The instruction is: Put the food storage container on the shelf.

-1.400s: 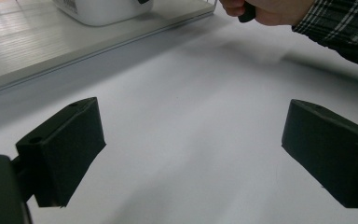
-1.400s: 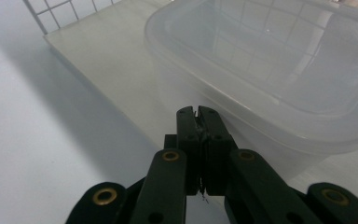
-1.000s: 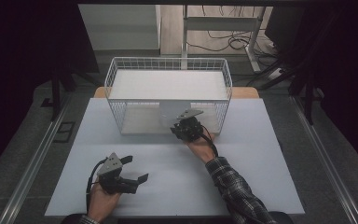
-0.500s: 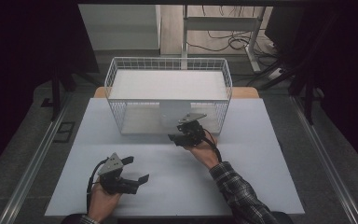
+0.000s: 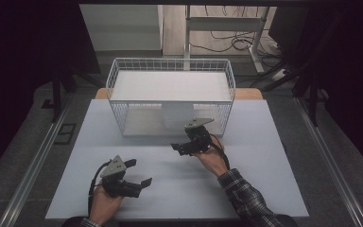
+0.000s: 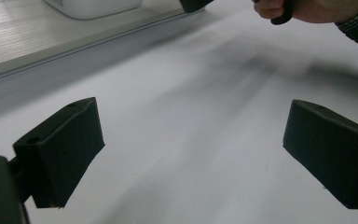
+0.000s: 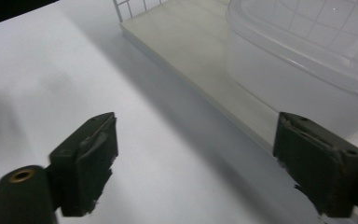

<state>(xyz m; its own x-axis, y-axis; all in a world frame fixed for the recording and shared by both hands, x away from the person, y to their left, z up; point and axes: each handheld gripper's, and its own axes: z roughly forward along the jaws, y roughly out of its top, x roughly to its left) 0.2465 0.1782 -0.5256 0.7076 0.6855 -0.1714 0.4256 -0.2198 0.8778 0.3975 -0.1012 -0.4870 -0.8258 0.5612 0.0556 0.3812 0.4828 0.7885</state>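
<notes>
Lower left of the high view: the left gripper (image 5: 139, 173) rested low on the white table (image 5: 274, 189), jaws spread wide, nothing between them. Its own camera showed bare tabletop between the pads (image 6: 63, 154).

Centre frame, farther up: the right gripper (image 5: 176, 146) sat just in front of the wire basket (image 5: 118, 80), also released and empty, jaws well apart in the right gripper view (image 7: 193, 163).

Upper right of that view: a translucent plastic container (image 7: 298, 70) stood upright on the basket's lower shelf (image 7: 205, 70), behind the wire grid at the top of the frame. In the high view it read as a pale block (image 5: 177, 116) at the middle of the basket's front. Long axis: cannot tell for sure; it appeared to run along the shelf, w/ one rounded side facing the gripper.

Judgement: the reach for the container was the step in hand. Done well, it meant keeping the jaws wide, squaring them to the container's narrower side, clearing the shelf edge & closing gently, since thin plastic walls flex.
</notes>
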